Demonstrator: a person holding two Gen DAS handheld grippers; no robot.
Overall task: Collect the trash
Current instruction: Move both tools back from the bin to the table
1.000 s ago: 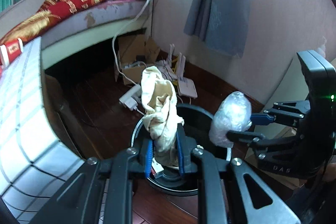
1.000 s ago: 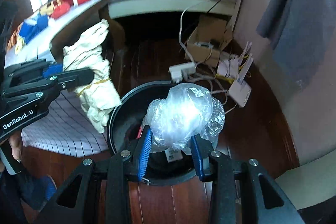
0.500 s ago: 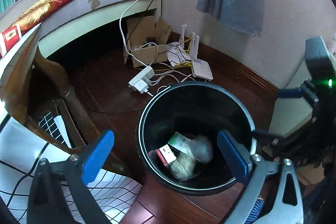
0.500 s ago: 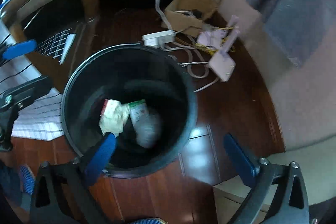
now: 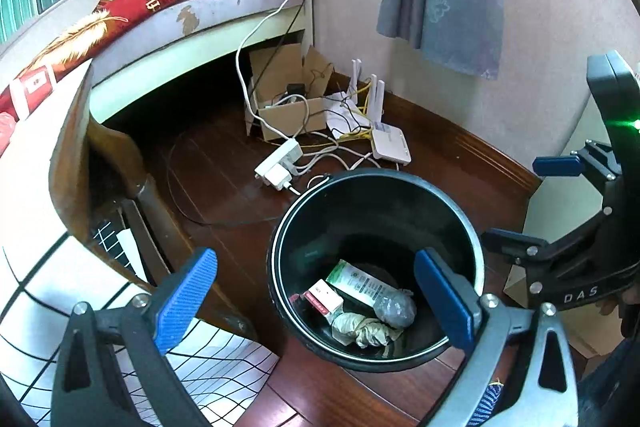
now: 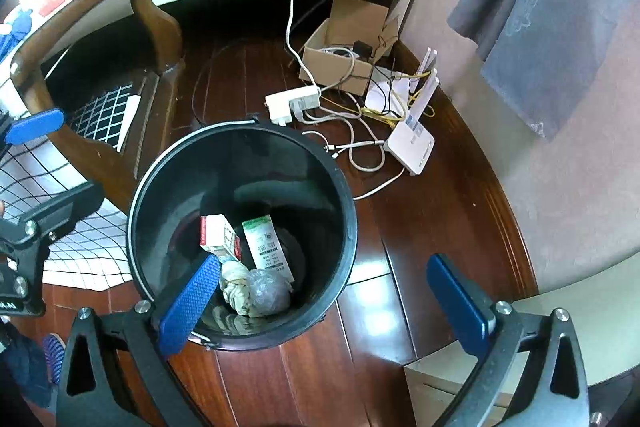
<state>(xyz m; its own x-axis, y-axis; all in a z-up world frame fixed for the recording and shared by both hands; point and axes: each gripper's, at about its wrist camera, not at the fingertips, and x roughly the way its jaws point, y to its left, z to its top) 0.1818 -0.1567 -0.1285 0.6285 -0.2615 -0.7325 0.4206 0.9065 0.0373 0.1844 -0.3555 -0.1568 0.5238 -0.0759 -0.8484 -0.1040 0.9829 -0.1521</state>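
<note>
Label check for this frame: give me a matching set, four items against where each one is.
Items:
1. crumpled cloth wad
2. power strip
3. router
4. cardboard box

Places:
A. on the floor by the wall, antennas up
B. at the bottom of the black bin
C. under the bed's corner, cables inside
D. on the floor just beyond the bin's rim

Pairs: 1-B, 2-D, 3-A, 4-C

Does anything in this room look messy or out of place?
Yes. Behind the black bin, a white power strip, a router and loose cables sprawl tangled on the floor beside an open cardboard box. The trash itself sits inside the bin; nothing looks spilled.
</note>
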